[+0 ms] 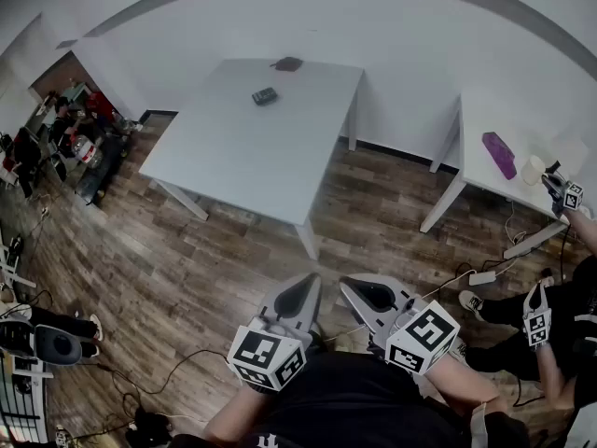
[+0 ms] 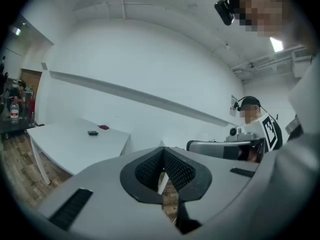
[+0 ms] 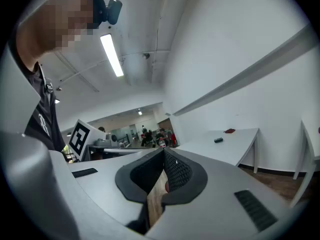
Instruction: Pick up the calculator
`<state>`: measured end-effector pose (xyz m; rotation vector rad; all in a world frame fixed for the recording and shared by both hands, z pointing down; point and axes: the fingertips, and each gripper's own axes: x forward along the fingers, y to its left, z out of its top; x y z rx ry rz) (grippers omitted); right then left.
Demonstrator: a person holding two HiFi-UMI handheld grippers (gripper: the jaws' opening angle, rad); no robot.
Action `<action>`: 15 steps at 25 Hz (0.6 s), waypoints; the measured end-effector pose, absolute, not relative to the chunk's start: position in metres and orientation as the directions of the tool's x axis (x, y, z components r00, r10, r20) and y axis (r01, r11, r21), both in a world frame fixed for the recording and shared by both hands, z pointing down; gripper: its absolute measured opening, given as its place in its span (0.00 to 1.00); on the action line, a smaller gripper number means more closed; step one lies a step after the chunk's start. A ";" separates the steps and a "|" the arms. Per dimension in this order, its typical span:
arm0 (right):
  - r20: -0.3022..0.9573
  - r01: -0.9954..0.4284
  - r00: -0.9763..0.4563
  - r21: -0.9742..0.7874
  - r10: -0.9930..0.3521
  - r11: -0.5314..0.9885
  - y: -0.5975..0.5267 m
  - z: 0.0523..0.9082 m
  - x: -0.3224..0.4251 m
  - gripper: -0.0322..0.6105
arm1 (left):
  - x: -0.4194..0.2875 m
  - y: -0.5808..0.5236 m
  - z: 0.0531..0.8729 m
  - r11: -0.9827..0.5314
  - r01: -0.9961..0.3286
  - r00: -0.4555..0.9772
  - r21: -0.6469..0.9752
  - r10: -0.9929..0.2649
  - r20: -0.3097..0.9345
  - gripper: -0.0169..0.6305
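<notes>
The calculator [image 1: 265, 95] is a small dark slab lying flat near the far end of a white table [image 1: 233, 171]. It also shows far off in the left gripper view, calculator [image 2: 93, 132], and in the right gripper view, calculator [image 3: 218, 140]. My left gripper [image 1: 304, 287] and right gripper [image 1: 359, 289] are held side by side close to my body, over the wooden floor and well short of the table. In its own view the left gripper [image 2: 163, 154] has its pads together with nothing between them. The right gripper [image 3: 164, 151] stands the same way, shut and empty.
A dark red flat object [image 1: 287, 63] lies at the table's far edge beyond the calculator. A second white table [image 1: 485, 171] at the right holds a purple box [image 1: 498, 154] and a cup [image 1: 533, 169]. Another person [image 1: 560, 315] with grippers stands at the right; cables and a power strip [image 1: 482, 277] lie on the floor.
</notes>
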<state>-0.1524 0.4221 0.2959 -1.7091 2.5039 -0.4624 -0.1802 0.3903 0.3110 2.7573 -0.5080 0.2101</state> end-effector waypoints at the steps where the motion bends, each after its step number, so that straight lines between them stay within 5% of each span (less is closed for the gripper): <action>1: 0.109 -0.898 -0.375 -0.289 -0.921 0.332 0.420 0.298 -0.151 0.07 | -0.178 0.389 0.313 -0.884 -0.366 0.927 0.290 -0.317 0.202 0.04; 15: 0.161 -0.914 -0.337 -0.291 -0.928 0.282 0.320 0.317 -0.122 0.07 | -0.143 0.289 0.330 -0.899 -0.325 0.941 0.293 -0.276 0.195 0.04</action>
